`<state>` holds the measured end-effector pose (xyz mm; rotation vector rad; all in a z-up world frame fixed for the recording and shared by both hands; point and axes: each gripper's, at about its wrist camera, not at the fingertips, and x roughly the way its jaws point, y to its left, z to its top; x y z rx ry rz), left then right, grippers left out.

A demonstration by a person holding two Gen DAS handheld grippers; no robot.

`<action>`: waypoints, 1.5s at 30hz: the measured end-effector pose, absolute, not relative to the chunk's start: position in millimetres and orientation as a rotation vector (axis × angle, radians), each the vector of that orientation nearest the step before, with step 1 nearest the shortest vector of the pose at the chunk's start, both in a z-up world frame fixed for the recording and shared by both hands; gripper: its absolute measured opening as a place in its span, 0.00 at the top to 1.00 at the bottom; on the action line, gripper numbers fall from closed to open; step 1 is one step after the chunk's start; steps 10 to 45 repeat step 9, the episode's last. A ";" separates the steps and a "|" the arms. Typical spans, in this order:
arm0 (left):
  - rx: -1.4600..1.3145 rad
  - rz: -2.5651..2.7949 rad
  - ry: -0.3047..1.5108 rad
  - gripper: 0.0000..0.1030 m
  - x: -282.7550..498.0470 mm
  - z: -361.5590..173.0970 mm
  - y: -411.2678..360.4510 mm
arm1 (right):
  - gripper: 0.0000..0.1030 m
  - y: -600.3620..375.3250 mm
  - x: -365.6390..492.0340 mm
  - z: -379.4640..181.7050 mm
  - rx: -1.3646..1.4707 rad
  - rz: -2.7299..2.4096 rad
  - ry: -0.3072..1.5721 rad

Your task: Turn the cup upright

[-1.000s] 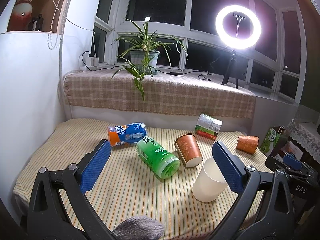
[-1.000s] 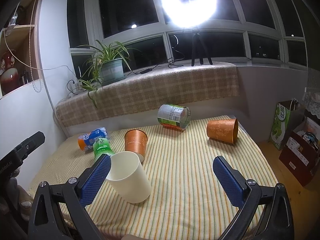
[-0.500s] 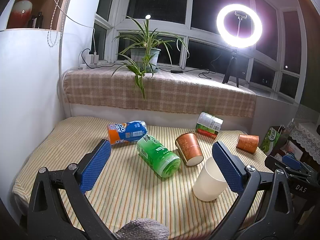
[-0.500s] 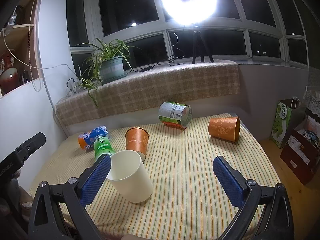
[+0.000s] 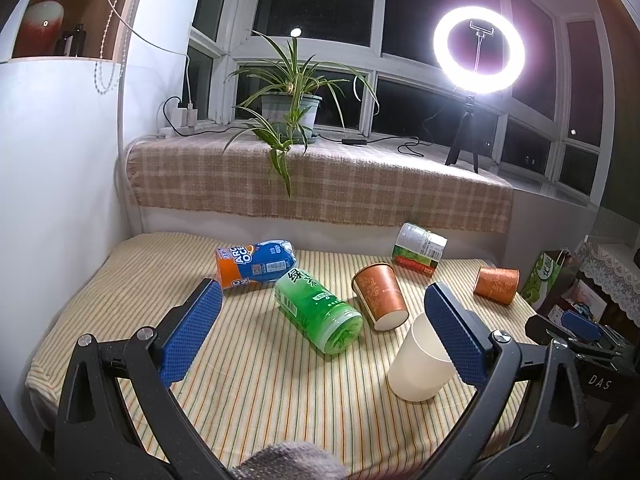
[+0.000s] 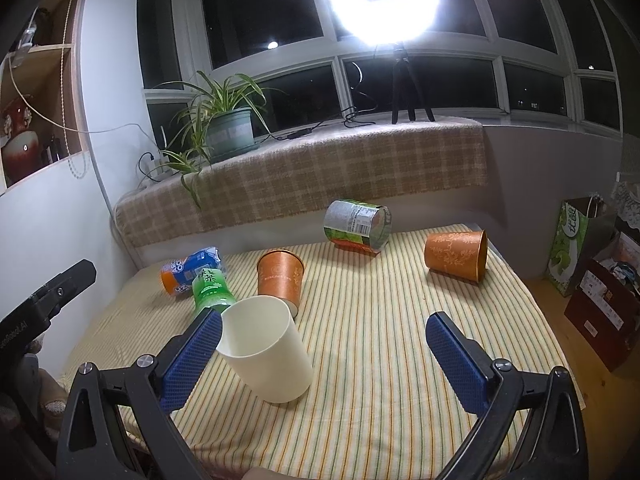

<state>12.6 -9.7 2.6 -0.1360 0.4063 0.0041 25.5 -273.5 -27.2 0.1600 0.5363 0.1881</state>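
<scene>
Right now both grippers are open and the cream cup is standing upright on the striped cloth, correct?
Not quite. Both the left gripper and right gripper are open, but the cream cup is not upright: it lies tipped over on the striped cloth, its open mouth toward the window. The right wrist view shows this.

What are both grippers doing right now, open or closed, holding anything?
Left gripper: open, holding nothing.
Right gripper: open, holding nothing; the cream cup sits by its left finger, ungripped.
</scene>
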 end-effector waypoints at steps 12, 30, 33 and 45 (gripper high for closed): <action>-0.121 0.000 0.410 0.00 13.5 0.0 -11.6 | 0.00 -269.8 25.9 -31.0 0.160 0.197 0.549; -0.121 0.000 0.410 0.00 13.5 0.0 -11.6 | 0.00 -269.8 25.9 -31.0 0.160 0.197 0.549; -0.121 0.000 0.410 0.00 13.5 0.0 -11.6 | 0.00 -269.8 25.9 -31.0 0.160 0.197 0.549; -0.121 0.000 0.410 0.00 13.5 0.0 -11.6 | 0.00 -269.8 25.9 -31.0 0.160 0.197 0.549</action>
